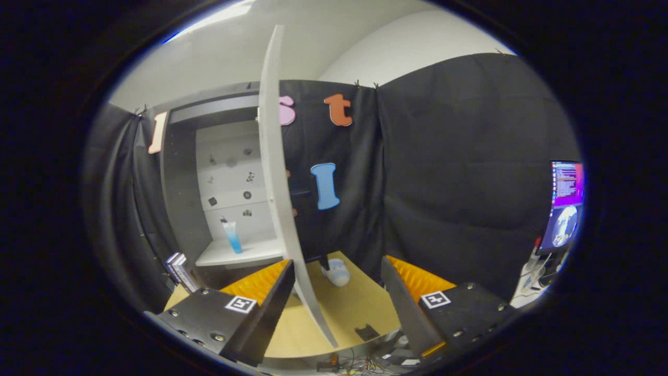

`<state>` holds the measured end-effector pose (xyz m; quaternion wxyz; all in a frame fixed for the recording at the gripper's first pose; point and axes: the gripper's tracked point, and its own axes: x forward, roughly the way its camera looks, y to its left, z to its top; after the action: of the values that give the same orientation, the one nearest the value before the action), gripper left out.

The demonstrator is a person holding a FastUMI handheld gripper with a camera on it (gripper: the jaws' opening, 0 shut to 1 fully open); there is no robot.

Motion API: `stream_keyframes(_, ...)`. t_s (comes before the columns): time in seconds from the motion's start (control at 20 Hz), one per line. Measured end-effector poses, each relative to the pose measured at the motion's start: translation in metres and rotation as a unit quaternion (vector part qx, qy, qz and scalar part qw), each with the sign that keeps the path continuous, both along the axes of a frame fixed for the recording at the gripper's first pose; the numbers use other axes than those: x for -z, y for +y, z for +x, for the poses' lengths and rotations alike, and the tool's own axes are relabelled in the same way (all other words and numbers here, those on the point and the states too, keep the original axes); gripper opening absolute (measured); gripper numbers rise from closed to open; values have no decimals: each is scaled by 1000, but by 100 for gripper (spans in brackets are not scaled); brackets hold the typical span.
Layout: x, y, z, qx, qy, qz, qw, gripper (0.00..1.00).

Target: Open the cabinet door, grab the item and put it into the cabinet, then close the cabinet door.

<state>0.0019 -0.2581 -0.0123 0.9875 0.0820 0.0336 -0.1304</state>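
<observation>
The tool (336, 292) is spread wide and holds nothing. The cabinet door (276, 183) stands open, edge-on to the camera, and its lower edge passes between the two fingers nearer the left one, apparently without contact on either.

The item, a blue tube (232, 237), stands upright on the cabinet shelf (229, 255), at about 11 o'clock from the tool and beyond the left finger. Its long axis is vertical. Judged from this layout, the placing step is complete and closing the door remains.

The door lies at 12 o'clock, its face running directly away from the tool. The closing push must therefore act on the right-hand face, driving it toward 9 o'clock. A white object (336, 272) rests on the surface (360, 305) just beyond the door.
</observation>
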Motion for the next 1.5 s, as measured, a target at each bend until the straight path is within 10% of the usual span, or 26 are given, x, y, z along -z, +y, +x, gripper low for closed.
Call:
stream_keyframes(0.55,-1,1,31,-43,5,-7,999,98)
stream_keyframes(1.5,11,128,50,-233,6,22,972,98)
